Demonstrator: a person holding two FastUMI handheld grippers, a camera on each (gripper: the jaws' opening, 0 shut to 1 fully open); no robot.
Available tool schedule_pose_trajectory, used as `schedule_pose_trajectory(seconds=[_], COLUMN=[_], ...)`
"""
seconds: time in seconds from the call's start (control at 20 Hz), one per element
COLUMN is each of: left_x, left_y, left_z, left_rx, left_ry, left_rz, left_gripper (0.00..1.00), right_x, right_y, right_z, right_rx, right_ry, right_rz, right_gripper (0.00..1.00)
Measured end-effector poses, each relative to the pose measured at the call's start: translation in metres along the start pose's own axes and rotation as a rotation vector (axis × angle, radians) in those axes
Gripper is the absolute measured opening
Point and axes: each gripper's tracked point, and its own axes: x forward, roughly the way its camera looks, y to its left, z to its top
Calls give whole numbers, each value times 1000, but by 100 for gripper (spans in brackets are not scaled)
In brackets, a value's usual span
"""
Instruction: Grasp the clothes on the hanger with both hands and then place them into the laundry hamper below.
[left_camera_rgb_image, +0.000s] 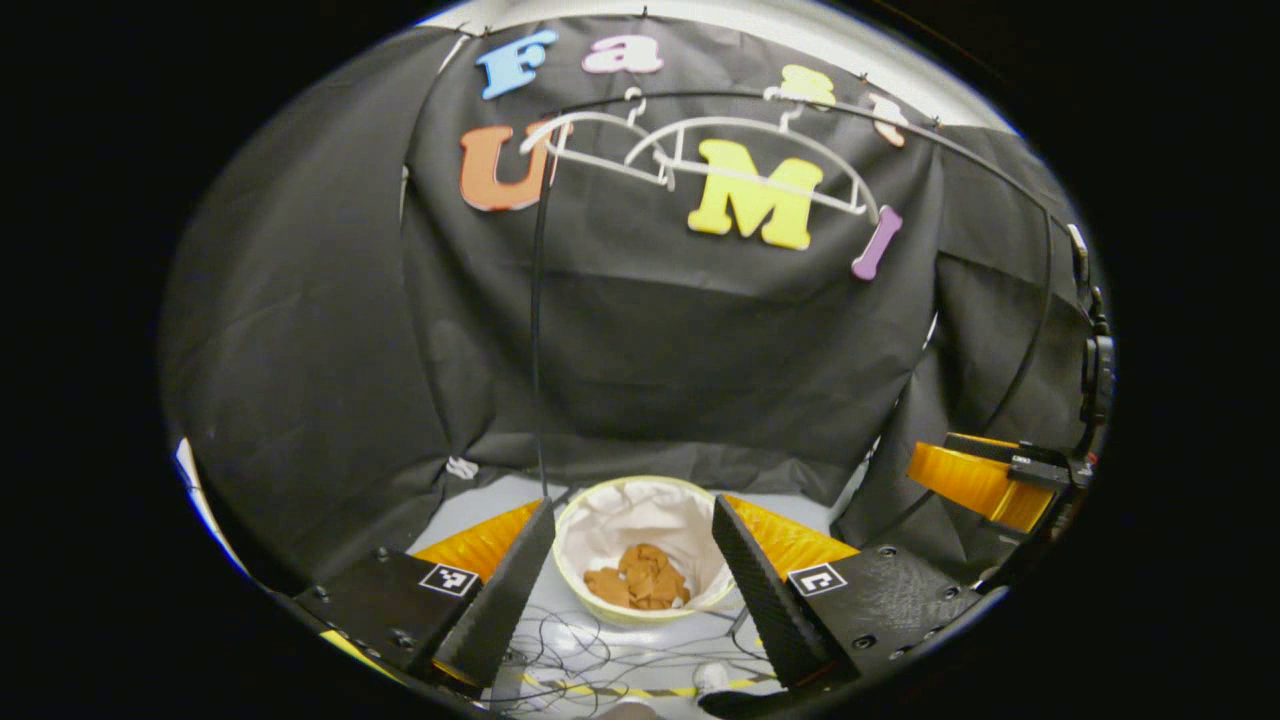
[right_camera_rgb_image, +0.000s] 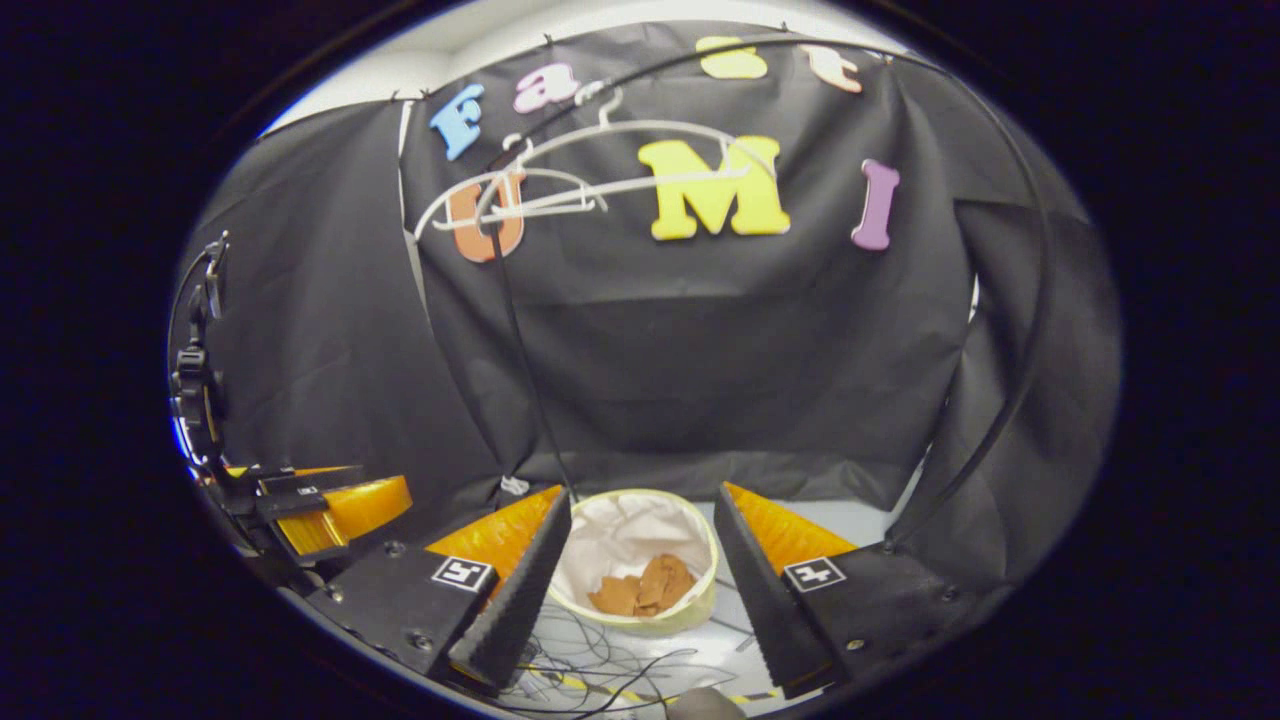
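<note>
A brown garment (left_camera_rgb_image: 640, 580) (right_camera_rgb_image: 645, 587) lies crumpled at the bottom of a round, white-lined laundry hamper (left_camera_rgb_image: 580, 520) (right_camera_rgb_image: 700, 535) on the floor. Two bare white hangers (left_camera_rgb_image: 700, 150) (right_camera_rgb_image: 560, 185) hang from a black rail up against the booth wall. My left gripper (left_camera_rgb_image: 635, 590) is open above and in front of the hamper, nothing between its fingers. My right gripper (right_camera_rgb_image: 635, 590) is likewise open over the hamper. In the left gripper view the right gripper (left_camera_rgb_image: 985, 480) appears at the right edge; in the right gripper view the left gripper (right_camera_rgb_image: 320, 505) appears at the left edge.
Black rack poles (left_camera_rgb_image: 538, 330) (right_camera_rgb_image: 1010, 380) stand beside the hamper. Thin black cables (left_camera_rgb_image: 590, 655) (right_camera_rgb_image: 600, 655) sprawl over the grey floor in front of the hamper, with a yellow tape line (left_camera_rgb_image: 610, 690) near me.
</note>
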Motion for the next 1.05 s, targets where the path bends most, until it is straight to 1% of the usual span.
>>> schedule_pose_trajectory(seconds=[0.05, 0.1, 0.15, 0.2, 0.3, 0.35, 0.4, 0.45, 0.6, 0.7, 0.75, 0.8, 0.9, 1.05], left_x=[-11, -24, -36, -49, -75, -94, -115, -133, -183, -209, -218, -229, -247, -271], left_y=[-3, -10, -18, -26, -39, -50, -61, -71, -107, -132, -141, -144, -143, -147], left_z=[14, 30, 48, 65, 96, 105, 110, 112, 116, 110, 110, 110, 106, 94], left_rx=[3, 7, 12, 24, 51, 67, 83, 94, 111, 95, 96, 103, 127, 161], left_ry=[-39, -82, -119, -167, -256, -297, -326, -350, -397, -406, -411, -426, -441, -456], left_rz=[-6, -13, -16, -18, -10, -6, -5, -2, 21, 35, 45, 72, 133, 189], left_gripper=[100, 96, 96, 100, 100, 100, 100, 100, 100, 100, 100, 100, 100, 100], right_x=[-11, -24, -39, -57, -101, -122, -139, -160, -224, -257, -271, -279, -293, -305], right_y=[-2, -4, -6, -9, -20, -29, -43, -54, -75, -92, -100, -105, -117, -121], right_z=[14, 25, 38, 49, 68, 79, 88, 96, 112, 111, 109, 115, 112, 106], right_rx=[-2, -4, -3, -1, 2, 5, -9, -23, -30, -26, -24, -21, -17, -1], right_ry=[-38, -82, -123, -170, -256, -295, -338, -377, -475, -503, -509, -522, -524, -519], right_rz=[0, 2, 4, 4, 7, 13, 0, -1, 40, 66, 81, 91, 93, 101], right_gripper=[95, 98, 98, 98, 98, 98, 100, 98, 100, 100, 98, 98, 98, 100])
